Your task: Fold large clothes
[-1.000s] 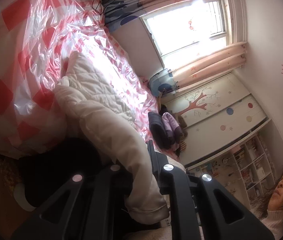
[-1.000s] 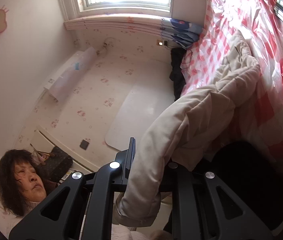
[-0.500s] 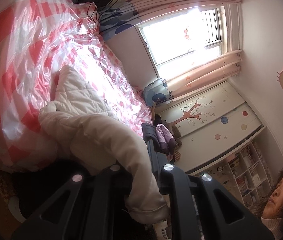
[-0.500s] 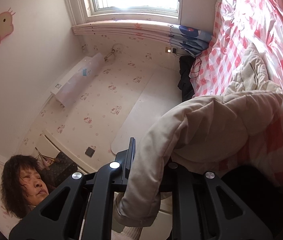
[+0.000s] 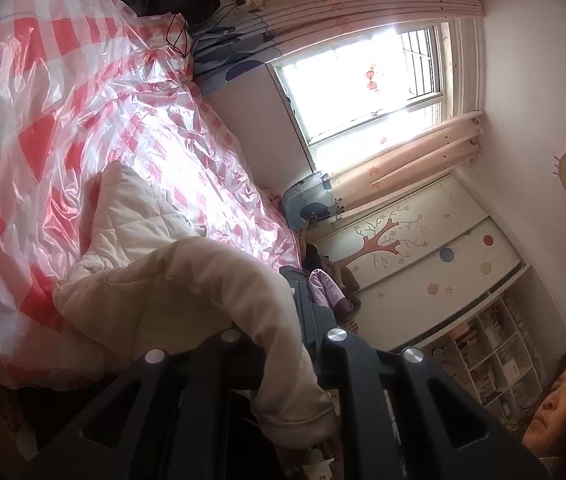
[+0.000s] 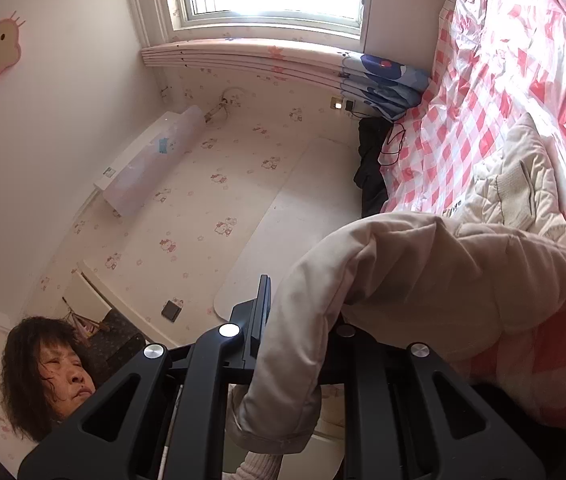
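Both tongs have travelled along the bed since the earlier frames, dragging more of the cream padded coat [image 5: 171, 280] clear of the checked, plastic-covered bed [image 5: 83, 100]. Left tongs [image 5: 283, 340] are clamped tight on one sleeve, its cuff hanging below the fingers. Right tongs [image 6: 303, 332] are likewise closed on the other sleeve [image 6: 295, 360], cuff drooping. The coat's quilted lining [image 6: 519, 184] lies face up on the bed, near its edge
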A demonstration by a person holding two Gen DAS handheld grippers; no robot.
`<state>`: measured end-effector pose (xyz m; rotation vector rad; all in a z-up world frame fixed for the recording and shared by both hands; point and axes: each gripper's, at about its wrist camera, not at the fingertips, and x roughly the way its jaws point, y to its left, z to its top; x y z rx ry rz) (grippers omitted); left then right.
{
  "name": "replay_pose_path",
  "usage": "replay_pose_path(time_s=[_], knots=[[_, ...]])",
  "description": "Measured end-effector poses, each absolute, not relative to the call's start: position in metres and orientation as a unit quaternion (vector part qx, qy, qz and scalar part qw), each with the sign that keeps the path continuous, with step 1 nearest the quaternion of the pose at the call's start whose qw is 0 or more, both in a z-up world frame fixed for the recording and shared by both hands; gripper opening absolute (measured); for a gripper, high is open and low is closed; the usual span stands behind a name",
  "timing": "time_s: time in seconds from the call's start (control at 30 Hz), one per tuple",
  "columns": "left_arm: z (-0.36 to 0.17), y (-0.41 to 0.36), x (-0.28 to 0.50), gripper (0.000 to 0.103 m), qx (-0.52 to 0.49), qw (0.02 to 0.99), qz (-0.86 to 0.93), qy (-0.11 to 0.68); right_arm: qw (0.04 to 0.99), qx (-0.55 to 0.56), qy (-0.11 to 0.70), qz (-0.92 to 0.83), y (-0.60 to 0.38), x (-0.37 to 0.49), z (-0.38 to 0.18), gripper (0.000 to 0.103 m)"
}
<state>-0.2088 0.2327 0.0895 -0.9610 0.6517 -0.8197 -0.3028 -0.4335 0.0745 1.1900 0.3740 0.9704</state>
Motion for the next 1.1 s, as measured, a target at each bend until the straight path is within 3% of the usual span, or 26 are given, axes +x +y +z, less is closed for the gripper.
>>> replay_pose_path(time_s=[1.1], knots=[[0.092,0.218,-0.09,0.011,-0.453,0.762,-0.352,0.3,0.712,0.542,0.189,0.404,-0.442,-0.174,0.076,0.016]])
